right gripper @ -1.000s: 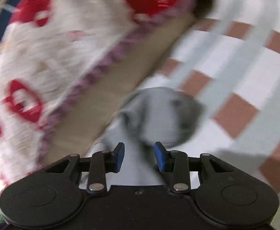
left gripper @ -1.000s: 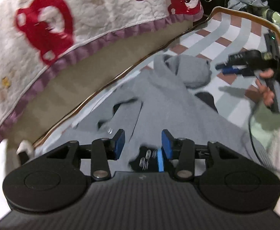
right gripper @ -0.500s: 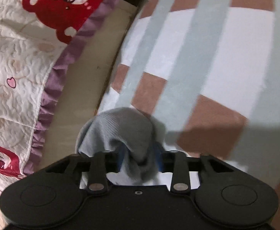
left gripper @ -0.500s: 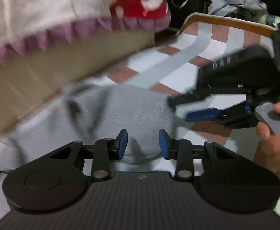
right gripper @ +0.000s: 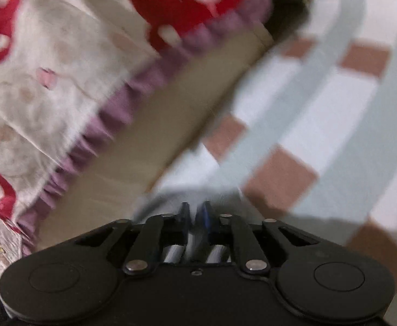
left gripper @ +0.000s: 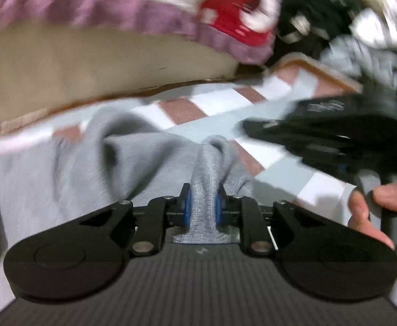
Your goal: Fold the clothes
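At lower centre of the left wrist view, the left gripper (left gripper: 201,207) is closing on a ridge of the grey garment (left gripper: 71,171), which lies on the checked mat (left gripper: 220,100). The right gripper (right gripper: 196,214), lower centre of its own blurred view, is clamped tight on a fold of the same cloth.

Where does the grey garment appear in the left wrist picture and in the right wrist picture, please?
Left wrist view: the grey garment fills the left and centre; a bunched fold runs down between the pads of the closing left hand-held gripper.
Right wrist view: only a blurred grey strip at bottom centre, just beyond the shut right hand-held gripper.
Shared landmark: the quilt's purple frill, at the top and on the left respectively.
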`<action>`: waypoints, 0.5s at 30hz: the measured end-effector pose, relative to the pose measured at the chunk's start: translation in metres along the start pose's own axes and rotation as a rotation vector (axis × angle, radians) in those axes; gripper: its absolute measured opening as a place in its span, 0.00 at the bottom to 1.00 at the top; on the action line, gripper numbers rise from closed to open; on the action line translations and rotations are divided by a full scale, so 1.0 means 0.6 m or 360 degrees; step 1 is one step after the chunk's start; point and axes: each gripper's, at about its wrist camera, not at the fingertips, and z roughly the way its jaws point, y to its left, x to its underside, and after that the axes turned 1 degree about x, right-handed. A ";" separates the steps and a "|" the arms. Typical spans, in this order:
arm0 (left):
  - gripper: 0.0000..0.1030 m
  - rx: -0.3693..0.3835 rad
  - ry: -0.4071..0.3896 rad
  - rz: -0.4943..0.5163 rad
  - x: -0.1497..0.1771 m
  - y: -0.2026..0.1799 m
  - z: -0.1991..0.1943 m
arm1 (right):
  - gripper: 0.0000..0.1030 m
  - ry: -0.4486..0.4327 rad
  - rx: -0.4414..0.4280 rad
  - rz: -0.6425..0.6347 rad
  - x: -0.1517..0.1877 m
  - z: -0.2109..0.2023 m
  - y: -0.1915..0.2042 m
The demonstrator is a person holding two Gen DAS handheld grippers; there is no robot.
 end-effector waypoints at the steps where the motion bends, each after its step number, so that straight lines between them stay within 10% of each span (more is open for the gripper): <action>1: 0.15 -0.0001 -0.0006 -0.0053 0.001 0.014 -0.005 | 0.02 -0.0040 -0.0014 -0.0041 -0.004 -0.008 0.007; 9: 0.15 0.0210 -0.0120 -0.0598 0.021 0.094 -0.026 | 0.11 0.0384 -0.0359 -0.0065 0.002 0.003 0.040; 12: 0.13 0.0263 -0.0171 -0.0755 0.033 0.109 -0.034 | 0.34 0.0512 -0.0219 -0.0190 0.021 0.020 0.051; 15: 0.13 0.0342 -0.0153 -0.0779 0.050 0.114 -0.039 | 0.33 0.0545 -0.0132 -0.0171 0.026 0.029 0.036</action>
